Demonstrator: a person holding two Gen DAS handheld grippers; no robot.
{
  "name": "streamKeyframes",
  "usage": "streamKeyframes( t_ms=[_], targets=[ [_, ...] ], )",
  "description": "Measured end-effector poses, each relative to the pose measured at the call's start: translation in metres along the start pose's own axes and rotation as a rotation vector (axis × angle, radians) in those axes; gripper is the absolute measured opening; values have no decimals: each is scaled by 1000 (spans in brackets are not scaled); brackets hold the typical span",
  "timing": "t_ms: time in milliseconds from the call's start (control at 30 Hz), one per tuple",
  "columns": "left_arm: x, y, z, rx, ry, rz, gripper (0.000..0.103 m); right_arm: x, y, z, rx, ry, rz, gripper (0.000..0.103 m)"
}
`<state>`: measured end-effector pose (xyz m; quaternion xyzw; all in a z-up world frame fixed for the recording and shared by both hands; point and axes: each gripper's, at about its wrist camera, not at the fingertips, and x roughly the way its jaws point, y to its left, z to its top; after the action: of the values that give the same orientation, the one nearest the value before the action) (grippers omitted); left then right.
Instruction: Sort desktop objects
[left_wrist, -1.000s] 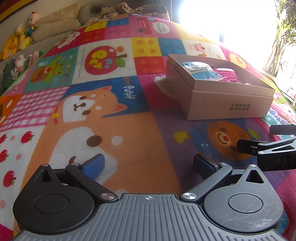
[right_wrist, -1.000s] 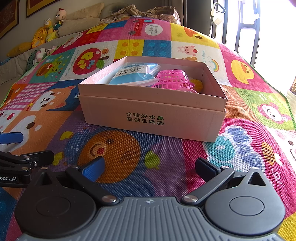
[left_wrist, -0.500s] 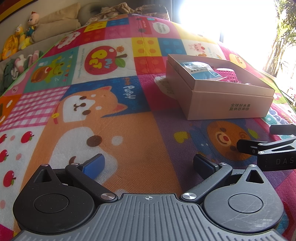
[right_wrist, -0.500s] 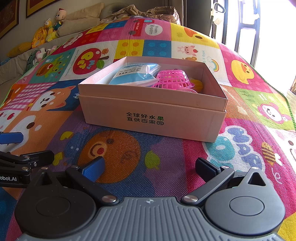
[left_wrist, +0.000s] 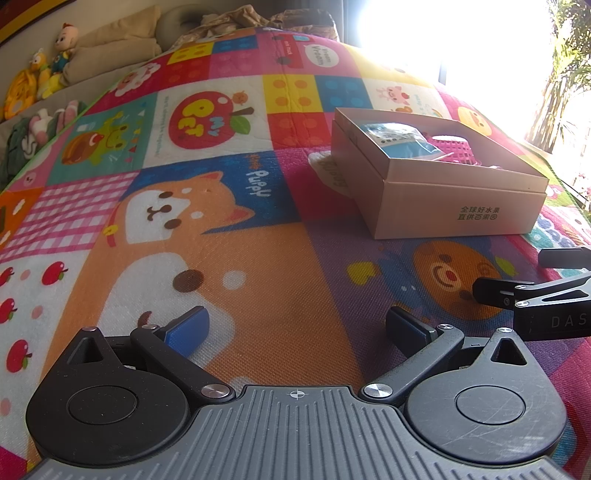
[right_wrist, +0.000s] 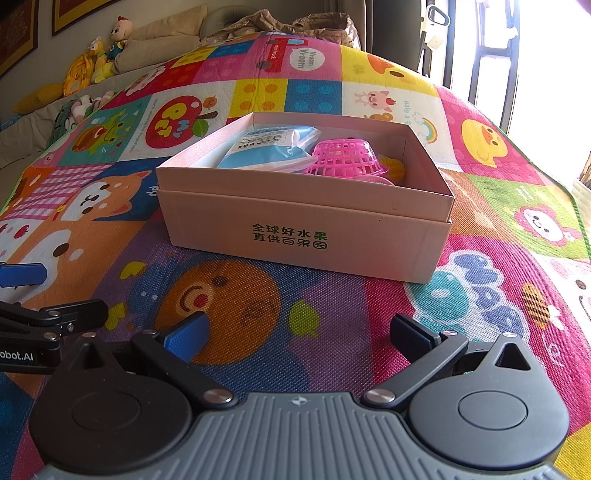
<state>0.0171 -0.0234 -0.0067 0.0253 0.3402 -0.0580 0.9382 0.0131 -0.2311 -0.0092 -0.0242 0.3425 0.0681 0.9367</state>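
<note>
A pale pink cardboard box (right_wrist: 306, 236) with green print stands open on the colourful play mat (right_wrist: 229, 302). Inside it lie a blue and white packet (right_wrist: 266, 147), an upturned pink plastic basket (right_wrist: 345, 158) and a yellow object (right_wrist: 393, 166) behind the basket. My right gripper (right_wrist: 297, 336) rests low on the mat in front of the box, open and holding nothing. My left gripper (left_wrist: 295, 328) is open too, over the orange dog picture, left of the box (left_wrist: 458, 206). Each gripper's fingers show at the edge of the other's view.
A white scrap (left_wrist: 327, 168) pokes out by the box's left side. Stuffed toys (right_wrist: 99, 59) and cushions (right_wrist: 162, 40) line the far left edge of the mat. A bright window (right_wrist: 546, 62) lies to the right. Crumpled brown fabric (right_wrist: 295, 26) sits at the far end.
</note>
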Motion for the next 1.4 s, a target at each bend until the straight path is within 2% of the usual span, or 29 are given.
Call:
streamKeyframes(
  t_ms=[1000,1167,1400],
  targets=[
    [1,-1,1,4,1,7,103,0,0,0,0,0,0,103],
    [3,1,4,-20,5,10,103,0,-1,0,0,0,1,103],
    [3,-1,9,-30,64,18,103,0,0,0,0,0,0,103]
  ],
)
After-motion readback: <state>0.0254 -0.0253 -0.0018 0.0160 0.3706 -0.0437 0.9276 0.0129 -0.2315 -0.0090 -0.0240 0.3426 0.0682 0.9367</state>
